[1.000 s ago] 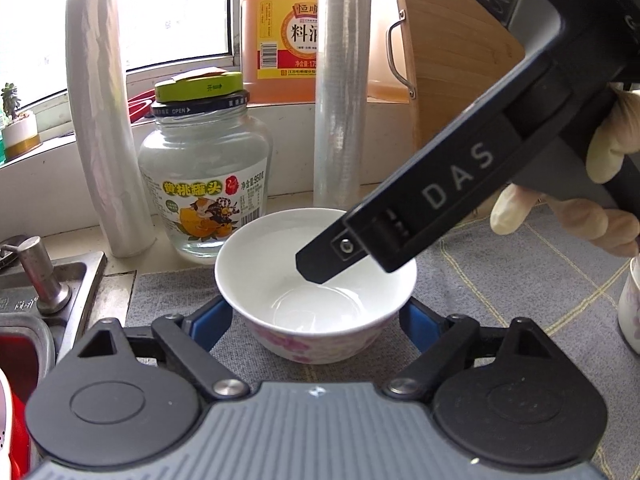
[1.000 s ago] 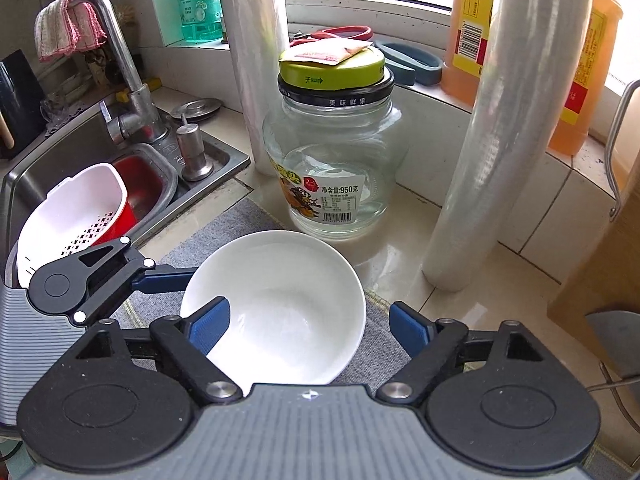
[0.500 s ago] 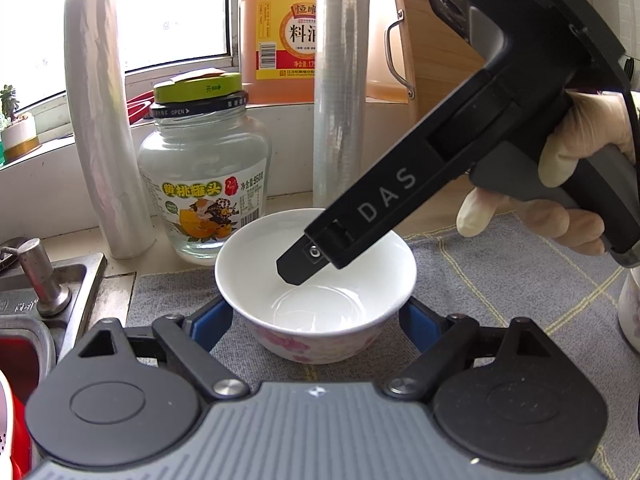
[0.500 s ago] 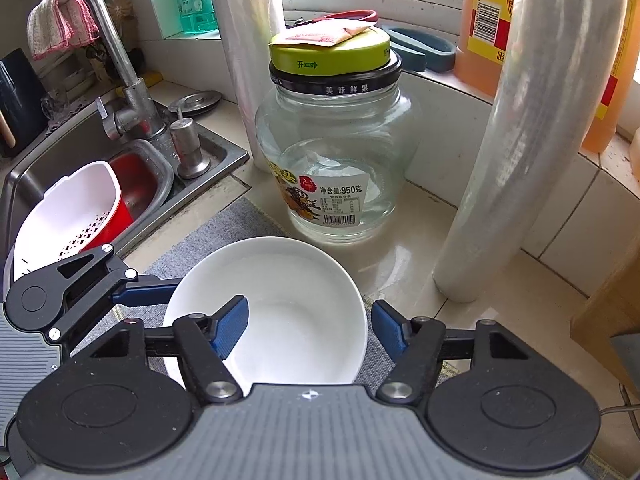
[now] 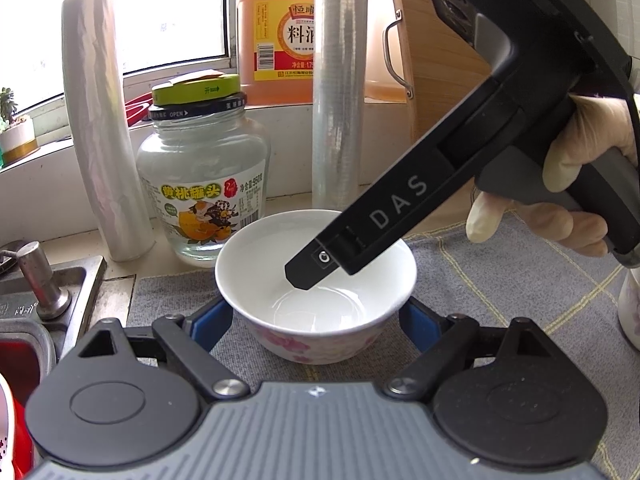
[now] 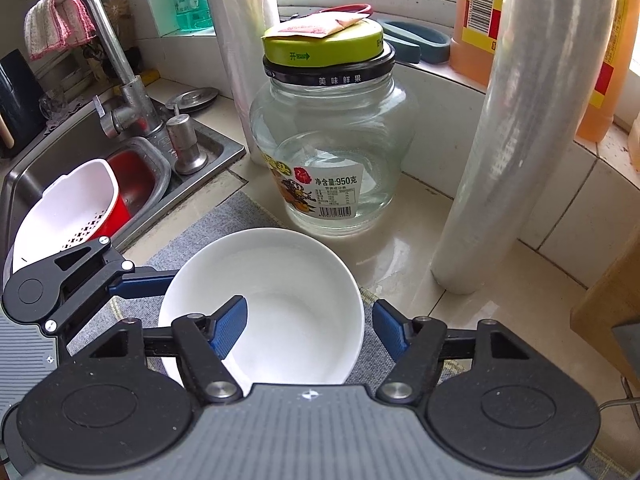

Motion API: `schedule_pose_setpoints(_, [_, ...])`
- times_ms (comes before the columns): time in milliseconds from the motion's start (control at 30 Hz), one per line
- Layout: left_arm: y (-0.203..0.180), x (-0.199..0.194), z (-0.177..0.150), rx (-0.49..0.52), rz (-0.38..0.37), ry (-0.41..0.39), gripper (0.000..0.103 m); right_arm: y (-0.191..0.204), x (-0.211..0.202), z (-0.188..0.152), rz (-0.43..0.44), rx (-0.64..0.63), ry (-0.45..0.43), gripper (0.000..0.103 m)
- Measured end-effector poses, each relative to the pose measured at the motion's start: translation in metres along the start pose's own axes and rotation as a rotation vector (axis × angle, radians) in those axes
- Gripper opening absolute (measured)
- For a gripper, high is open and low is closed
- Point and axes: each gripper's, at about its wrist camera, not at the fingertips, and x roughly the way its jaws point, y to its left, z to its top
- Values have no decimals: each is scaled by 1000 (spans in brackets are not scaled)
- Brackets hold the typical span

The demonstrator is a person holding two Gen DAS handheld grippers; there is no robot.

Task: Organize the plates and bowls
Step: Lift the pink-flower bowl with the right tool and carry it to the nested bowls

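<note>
A white bowl point(image 5: 316, 292) with a pink flower pattern stands on the grey mat point(image 5: 500, 280). My left gripper point(image 5: 316, 324) is open, its blue fingers on either side of the bowl's base. My right gripper point(image 6: 310, 330) is open and straddles the bowl's point(image 6: 280, 292) right rim: one blue finger point(image 6: 228, 330) inside the bowl, the other outside. In the left wrist view its black finger point(image 5: 312, 268) reaches into the bowl. The left gripper's finger point(image 6: 140, 280) shows at the bowl's left in the right wrist view.
A glass jar point(image 5: 204, 184) with a green lid stands just behind the bowl, between two rolls of cling film point(image 5: 104, 152) point(image 5: 336, 80). An orange bottle point(image 5: 276, 32) and a wooden board point(image 5: 432, 64) stand behind. The sink point(image 6: 80, 184) with a white colander point(image 6: 68, 216) lies left.
My right gripper has closed in on the bowl and narrowed, so that one finger is now inside the rim. The left gripper and bowl have stayed in place.
</note>
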Motion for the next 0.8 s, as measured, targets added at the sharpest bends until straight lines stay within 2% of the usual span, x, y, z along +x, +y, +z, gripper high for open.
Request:
schedule_pose_setpoints(100, [0, 0, 0, 0, 0, 0, 90, 2, -1, 1, 10, -8, 6, 67])
schedule_pose_setpoints(433, [-3, -5, 4, 36, -11, 7, 90, 4, -6, 0, 5, 3, 10, 67])
schedule_pose_setpoints(800, [-21, -36, 16, 97, -45, 42, 90, 10, -52, -10, 28, 50, -11, 68])
